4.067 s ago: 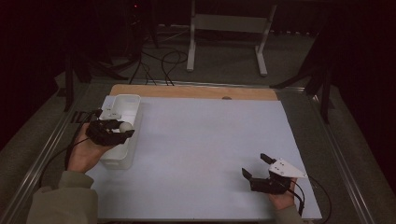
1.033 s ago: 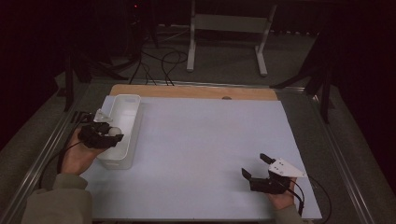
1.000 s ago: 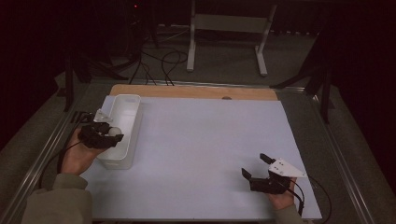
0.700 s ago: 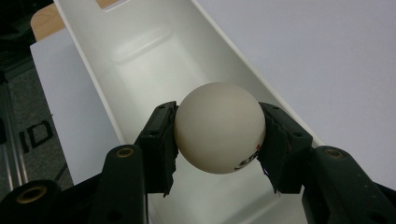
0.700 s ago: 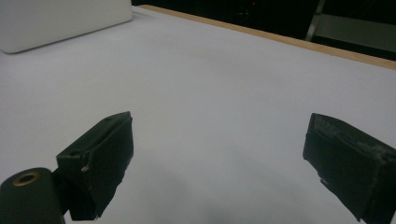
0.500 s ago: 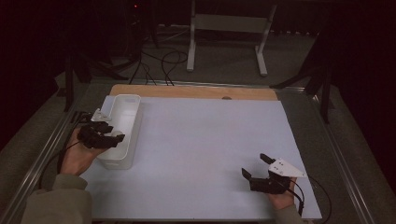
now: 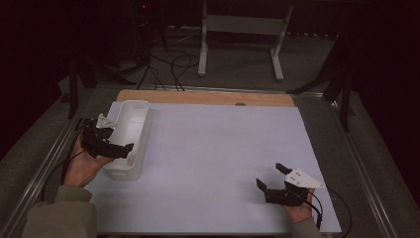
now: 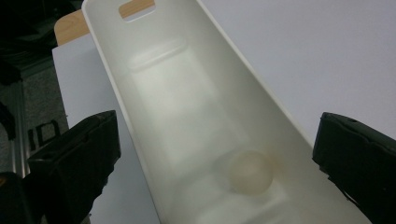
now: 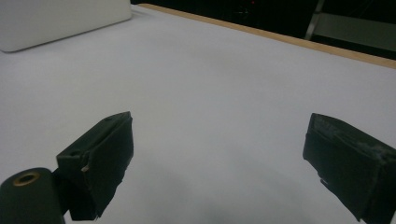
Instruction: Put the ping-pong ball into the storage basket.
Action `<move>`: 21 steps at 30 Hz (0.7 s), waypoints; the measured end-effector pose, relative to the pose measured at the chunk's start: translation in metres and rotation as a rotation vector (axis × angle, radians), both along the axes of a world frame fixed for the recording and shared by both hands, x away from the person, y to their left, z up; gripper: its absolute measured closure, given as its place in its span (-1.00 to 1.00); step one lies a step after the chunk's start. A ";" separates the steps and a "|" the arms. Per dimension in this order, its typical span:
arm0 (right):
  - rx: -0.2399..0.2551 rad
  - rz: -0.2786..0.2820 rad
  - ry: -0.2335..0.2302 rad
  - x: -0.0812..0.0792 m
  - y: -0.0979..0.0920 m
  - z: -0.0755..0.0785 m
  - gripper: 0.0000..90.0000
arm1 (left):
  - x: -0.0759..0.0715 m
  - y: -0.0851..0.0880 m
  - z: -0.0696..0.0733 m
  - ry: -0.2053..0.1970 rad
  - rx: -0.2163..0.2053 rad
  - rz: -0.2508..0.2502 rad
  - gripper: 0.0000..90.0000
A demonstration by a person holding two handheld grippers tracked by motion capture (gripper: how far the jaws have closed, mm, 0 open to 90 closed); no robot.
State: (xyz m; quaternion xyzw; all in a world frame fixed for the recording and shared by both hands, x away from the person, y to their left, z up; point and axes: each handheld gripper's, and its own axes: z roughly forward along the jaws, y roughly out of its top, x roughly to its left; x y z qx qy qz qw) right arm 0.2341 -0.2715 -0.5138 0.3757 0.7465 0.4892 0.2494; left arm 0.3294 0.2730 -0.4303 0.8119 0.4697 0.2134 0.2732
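Note:
A long white bin (image 7: 134,110) stands on the white table sheet at the left, and a pale ball (image 8: 248,171) lies on its floor near the near end. My left gripper (image 7: 121,148) hovers over that near end. Its jaws have just been opening and now stand wide apart (image 8: 217,123), straddling the bin (image 8: 177,93), with the ball below them and untouched. My right gripper (image 7: 270,174) rests near the front right of the table, open, with only bare sheet between its fingers (image 9: 219,126).
The white sheet (image 7: 223,148) covers most of the table, and a wooden strip (image 7: 208,97) shows at the far edge. Metal rails run along both sides. Beyond the table are a white stand (image 7: 242,29) and cables on a dark floor.
The left gripper's jaws have spread apart over the bin's near end. Compared with the oldest frame, the left hand sits lower and farther left. The right hand has kept still.

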 end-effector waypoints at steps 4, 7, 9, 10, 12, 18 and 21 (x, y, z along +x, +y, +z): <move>0.000 0.000 0.000 0.000 0.000 0.000 -0.81 | -0.001 -0.002 0.001 -0.009 -0.010 -0.004 -0.98; 0.000 0.000 0.000 0.000 0.000 0.000 -0.82 | -0.001 -0.002 0.000 -0.008 -0.015 -0.009 -0.99; 0.000 0.000 0.000 0.000 0.000 0.000 -0.82 | -0.002 -0.004 0.000 -0.012 -0.031 -0.021 -0.99; 0.001 0.000 0.000 0.000 0.000 0.000 -0.82 | -0.002 -0.005 0.000 -0.015 -0.035 -0.022 -0.99; 0.002 -0.001 0.000 0.000 0.000 0.000 -0.82 | -0.002 -0.006 0.000 -0.018 -0.035 -0.025 -0.99; 0.002 0.000 0.000 0.000 0.000 0.000 -0.82 | -0.006 -0.013 0.000 -0.041 -0.051 -0.055 -0.97; 0.003 0.000 0.000 0.000 0.000 0.000 -0.82 | -0.008 -0.016 0.000 -0.056 -0.069 -0.063 -0.98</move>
